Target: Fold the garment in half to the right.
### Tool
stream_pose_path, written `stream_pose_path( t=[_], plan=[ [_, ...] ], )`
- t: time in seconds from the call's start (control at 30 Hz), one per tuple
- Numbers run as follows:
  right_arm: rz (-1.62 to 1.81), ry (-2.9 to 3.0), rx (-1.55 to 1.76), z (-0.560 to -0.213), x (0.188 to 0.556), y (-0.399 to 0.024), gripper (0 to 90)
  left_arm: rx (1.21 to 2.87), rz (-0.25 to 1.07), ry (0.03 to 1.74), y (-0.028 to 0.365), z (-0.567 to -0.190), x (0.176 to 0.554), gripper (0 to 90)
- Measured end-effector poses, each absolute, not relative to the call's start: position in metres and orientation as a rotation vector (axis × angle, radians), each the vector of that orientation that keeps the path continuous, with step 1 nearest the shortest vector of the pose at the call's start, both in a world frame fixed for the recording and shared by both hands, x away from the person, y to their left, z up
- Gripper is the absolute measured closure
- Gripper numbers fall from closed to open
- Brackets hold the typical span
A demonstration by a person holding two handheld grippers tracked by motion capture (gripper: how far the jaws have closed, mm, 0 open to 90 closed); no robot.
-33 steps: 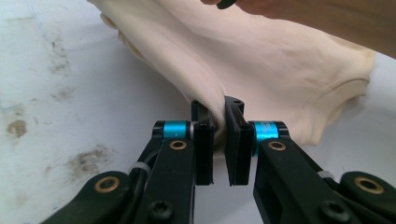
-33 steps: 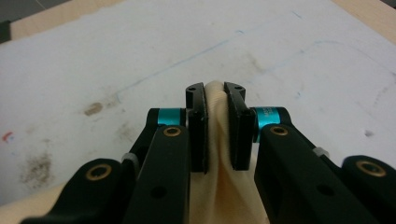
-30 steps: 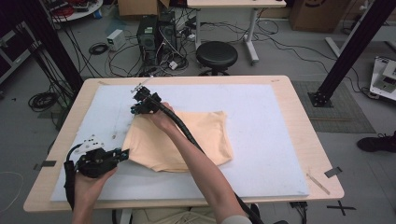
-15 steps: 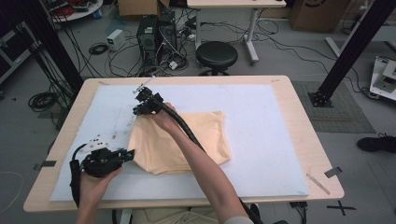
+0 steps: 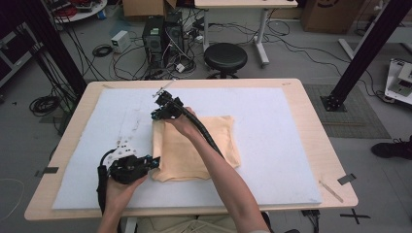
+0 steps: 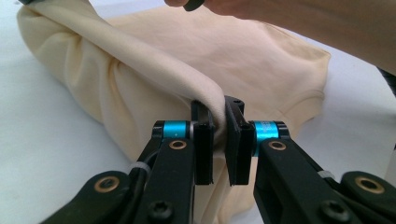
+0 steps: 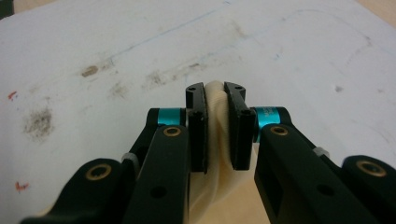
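High view puts the cream cloth [image 5: 194, 145] near the middle of the white mat [image 5: 291, 145] that covers the bench [image 5: 320, 121], a little toward the person's left. Its folded left edge runs from the near side to the far side, and each gripper has one end of that edge. The left gripper [image 5: 154, 161] holds the near corner; the right gripper [image 5: 156, 115] reaches across the cloth, forearm lying over it, and holds the far corner. The line between the two grips is therefore the cloth's long folded edge, and I judge any coming pull or fold turns on keeping that edge taut between them.

Left gripper view shows the left gripper [image 6: 219, 140] with its jaws clenched on a ridge of cloth [image 6: 196, 60], the rest of the fabric spreading away ahead and to the right of the jaws, toward the forearm [image 6: 308, 18]. Right gripper view shows the right gripper [image 7: 215, 126] with its jaws clamped on a bunched tuck of cloth [image 7: 215, 116], the fabric trailing back under the jaws and bare mat [image 7: 116, 56] ahead. Neither hand is nearer; both already have it.
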State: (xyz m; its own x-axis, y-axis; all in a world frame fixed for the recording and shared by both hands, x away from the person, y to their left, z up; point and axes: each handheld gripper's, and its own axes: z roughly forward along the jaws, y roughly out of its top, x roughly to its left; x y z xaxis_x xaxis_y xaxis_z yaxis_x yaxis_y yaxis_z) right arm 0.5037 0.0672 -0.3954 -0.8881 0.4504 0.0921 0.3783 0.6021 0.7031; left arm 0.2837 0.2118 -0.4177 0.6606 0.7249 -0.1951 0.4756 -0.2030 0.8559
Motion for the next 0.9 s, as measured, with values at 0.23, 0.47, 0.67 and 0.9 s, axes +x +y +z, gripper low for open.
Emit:
stream_pose_path(
  t=[0.23,0.47,0.67,0.9],
  plan=[
    [1.158,2.718,0.756,-0.400,0.505,0.039,81.6,1.892,0.296,0.920,0.185,-0.420,0.289,82.9],
    [1.162,2.701,0.789,-0.398,0.507,0.016,81.5,1.897,0.270,0.902,0.162,-0.420,0.296,82.9],
    [1.152,2.682,0.802,-0.396,0.506,-0.002,81.4,1.925,0.252,0.887,0.143,-0.421,0.300,82.8],
    [1.150,2.666,0.846,-0.400,0.507,-0.024,81.4,1.929,0.242,0.889,0.118,-0.424,0.305,82.8]
  ],
)
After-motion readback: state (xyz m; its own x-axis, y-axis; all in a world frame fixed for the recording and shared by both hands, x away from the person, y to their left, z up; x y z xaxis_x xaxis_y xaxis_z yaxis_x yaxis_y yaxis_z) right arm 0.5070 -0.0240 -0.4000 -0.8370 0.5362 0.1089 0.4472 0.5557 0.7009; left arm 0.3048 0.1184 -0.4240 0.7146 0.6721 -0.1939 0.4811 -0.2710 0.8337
